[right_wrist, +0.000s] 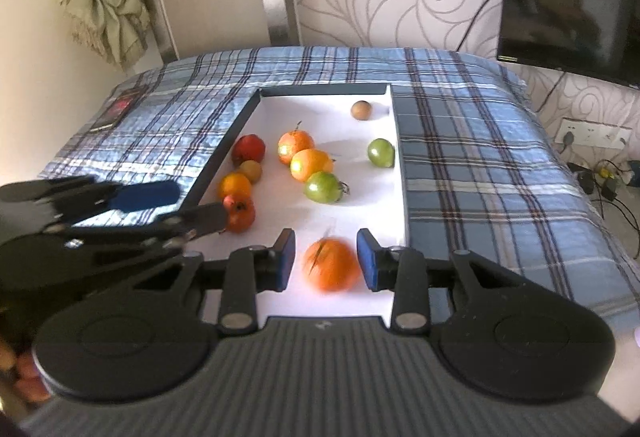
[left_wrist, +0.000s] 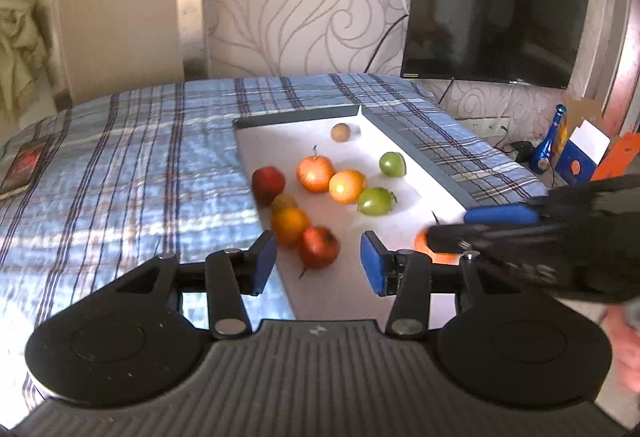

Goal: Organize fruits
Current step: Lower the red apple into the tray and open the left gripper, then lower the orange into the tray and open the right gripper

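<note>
A white tray with a dark rim [left_wrist: 296, 115] [right_wrist: 320, 90] lies on the bed and holds several loose fruits: red, orange, green and one small brown one [right_wrist: 361, 110]. My left gripper [left_wrist: 318, 263] is open over the tray's near left edge. A red fruit [left_wrist: 319, 247] [right_wrist: 241, 213] lies just ahead between its blue pads, untouched. My right gripper [right_wrist: 326, 261] straddles a blurred orange fruit [right_wrist: 331, 265] on the tray floor. That fruit is against the right pad, with a gap at the left pad. Each view shows the other gripper [left_wrist: 448, 225] [right_wrist: 200, 203] from the side.
A blue plaid bedspread [right_wrist: 460, 165] surrounds the tray. A dark flat device [right_wrist: 118, 109] lies on the bed's far left. A TV [left_wrist: 496, 5] hangs on the patterned wall. A blue bottle [left_wrist: 548, 149], boxes and cables sit on the floor to the right.
</note>
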